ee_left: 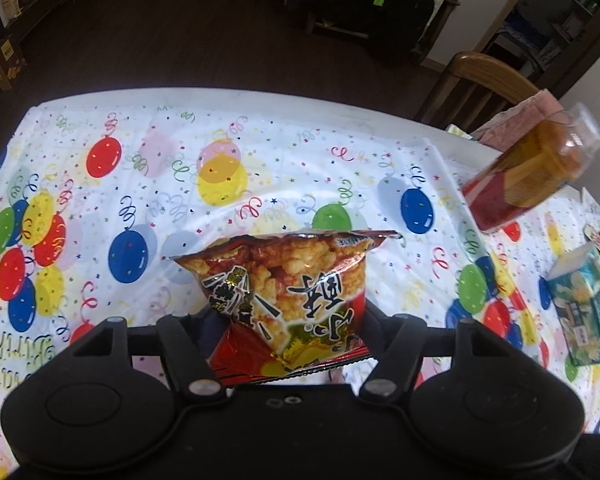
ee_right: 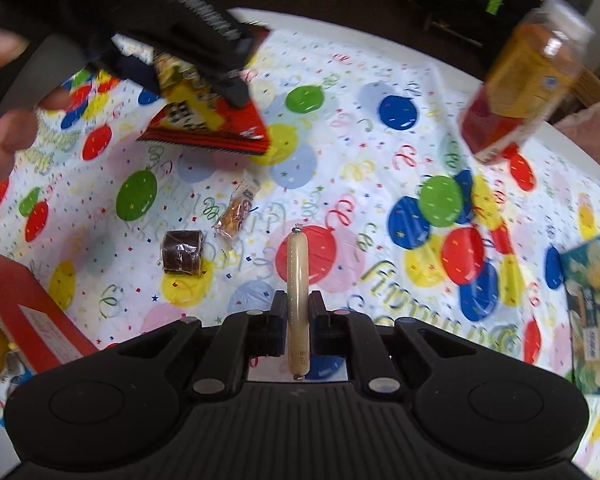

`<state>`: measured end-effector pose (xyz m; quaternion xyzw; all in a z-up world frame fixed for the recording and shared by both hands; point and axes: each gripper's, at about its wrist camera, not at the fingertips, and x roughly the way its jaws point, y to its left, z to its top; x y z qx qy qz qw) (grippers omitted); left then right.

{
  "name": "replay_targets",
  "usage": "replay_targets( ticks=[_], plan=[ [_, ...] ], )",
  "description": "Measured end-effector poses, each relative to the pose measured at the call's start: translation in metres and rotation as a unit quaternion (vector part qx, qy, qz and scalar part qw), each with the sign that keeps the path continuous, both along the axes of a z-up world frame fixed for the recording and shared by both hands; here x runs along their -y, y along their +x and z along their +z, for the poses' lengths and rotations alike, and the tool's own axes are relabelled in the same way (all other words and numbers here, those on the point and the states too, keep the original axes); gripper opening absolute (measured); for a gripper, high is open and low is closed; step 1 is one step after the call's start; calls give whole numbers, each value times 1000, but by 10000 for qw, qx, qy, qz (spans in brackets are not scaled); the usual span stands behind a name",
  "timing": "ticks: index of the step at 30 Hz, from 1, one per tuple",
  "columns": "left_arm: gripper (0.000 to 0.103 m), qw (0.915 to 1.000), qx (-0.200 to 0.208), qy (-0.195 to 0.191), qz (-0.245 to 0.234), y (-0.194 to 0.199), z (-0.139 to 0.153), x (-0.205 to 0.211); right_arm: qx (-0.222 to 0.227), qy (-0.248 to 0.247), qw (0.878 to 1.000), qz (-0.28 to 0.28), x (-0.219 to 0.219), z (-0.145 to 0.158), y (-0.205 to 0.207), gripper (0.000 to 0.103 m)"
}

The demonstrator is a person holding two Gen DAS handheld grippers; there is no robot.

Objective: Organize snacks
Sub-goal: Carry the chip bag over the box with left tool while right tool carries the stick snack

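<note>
Item one, nearest: my right gripper (ee_right: 298,312), clenched on a pale sausage stick (ee_right: 297,276). The stick's long axis runs straight ahead along the fingers, its clipped tip pointing away from me, and it is held above the counter (ee_right: 380,60), not resting on it.

Item two: my left gripper (ee_left: 288,320), clamped on the lower part of a red snack bag (ee_left: 288,292), which stands up between the fingers, clear of the balloon-print cloth (ee_left: 260,152). From the right wrist view, this gripper and its bag sit ahead and to the left.

Item three, loose on the counter: a dark wrapped roll (ee_right: 182,251) and a small clear-wrapped snack (ee_right: 236,212), both ahead-left of the sausage stick and lying between my two grippers. The roll is nearer my right gripper.

Item four, right side: a teal box (ee_right: 596,308) at the counter's right edge.

Item five, farther right: a clear jar (ee_right: 520,76) with orange and red contents.

Item six, near left: a red box (ee_right: 32,316), only partly in frame.

Judgement: both grippers are loaded, so each must deposit its snack first; I cannot tell which container is the destination.
</note>
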<state>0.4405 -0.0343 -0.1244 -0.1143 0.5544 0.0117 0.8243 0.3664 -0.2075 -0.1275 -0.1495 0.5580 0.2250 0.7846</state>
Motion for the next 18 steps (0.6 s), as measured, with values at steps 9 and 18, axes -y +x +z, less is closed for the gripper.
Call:
replay_targets(
  ticks=[9, 18],
  plan=[
    [66, 9992, 261, -139, -256, -40, 43, -7, 250, 273, 9986, -385, 25, 54, -29, 11],
    [66, 9972, 452, -199, -554, -93, 81, -14, 443, 457, 9967, -509, 32, 94, -72, 11]
  ],
)
